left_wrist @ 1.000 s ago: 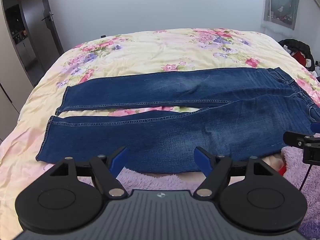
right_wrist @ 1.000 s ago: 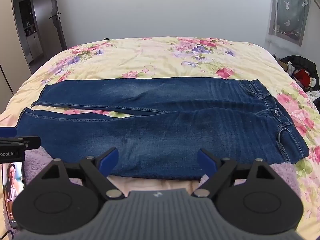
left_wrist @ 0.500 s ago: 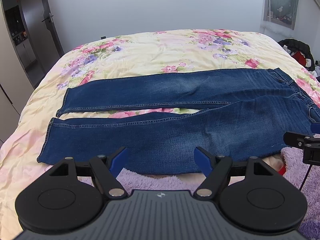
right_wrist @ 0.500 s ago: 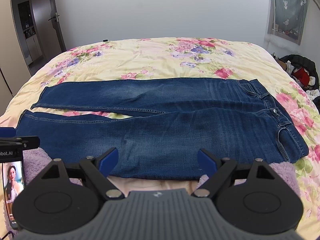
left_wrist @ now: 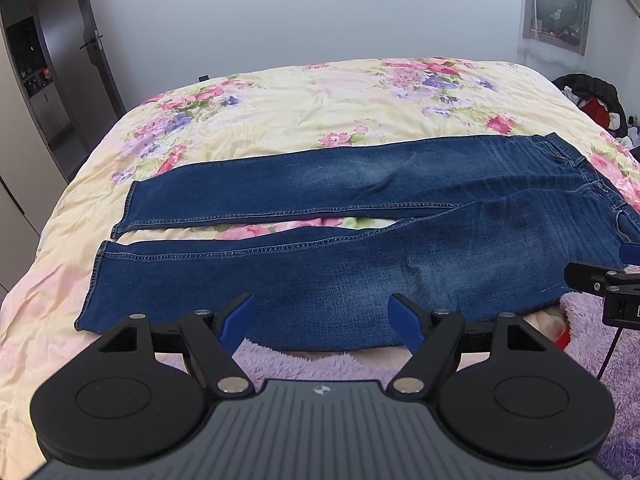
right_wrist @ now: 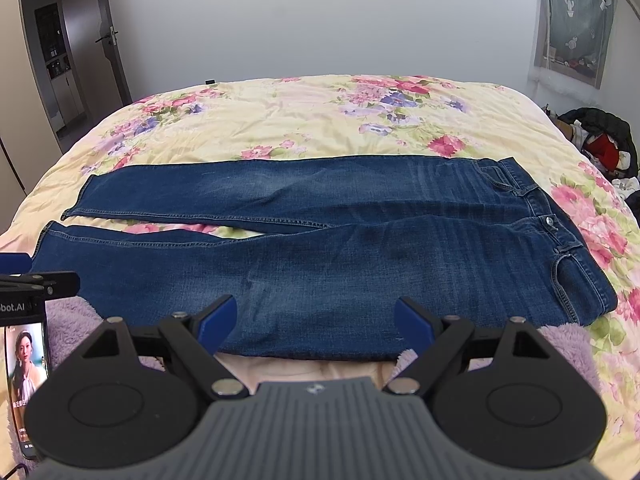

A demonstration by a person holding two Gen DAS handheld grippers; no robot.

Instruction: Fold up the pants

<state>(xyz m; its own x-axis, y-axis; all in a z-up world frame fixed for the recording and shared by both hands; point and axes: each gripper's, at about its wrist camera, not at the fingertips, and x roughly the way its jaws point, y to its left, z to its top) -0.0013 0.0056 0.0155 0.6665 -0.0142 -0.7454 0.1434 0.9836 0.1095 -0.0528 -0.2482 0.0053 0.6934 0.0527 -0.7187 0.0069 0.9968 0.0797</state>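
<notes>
The bed (left_wrist: pixel 304 108) fills most of what I see, covered by a pale yellow quilt (right_wrist: pixel 320 120) printed with pink and purple flowers. Behind it stands a plain grey-white wall (left_wrist: pixel 304 12), with a dark door (left_wrist: pixel 94 40) open at the left and a curtained window (right_wrist: pixel 576 20) at the right. A heap of dark and red clothes (right_wrist: pixel 604 140) lies beside the bed on the right.

The jeans (left_wrist: pixel 360 264) lie flat across the near part of the quilt, waistband to the right, leg hems to the left, the two legs slightly parted so a strip of quilt shows between them. A fluffy lilac blanket (left_wrist: pixel 312 364) lies along the near edge, just under the near leg.

My left claw (left_wrist: pixel 322 318) hangs wide open above the near leg, holding nothing. My right claw (right_wrist: pixel 316 320) is likewise spread open over the thigh area, empty.

Only my right view shows the waist button (right_wrist: pixel 550 221) and front pocket clearly, and a phone (right_wrist: pixel 26 380) with a lit screen at its left edge. My left view shows both leg hems more fully, and the tip of my right claw at its right edge.
</notes>
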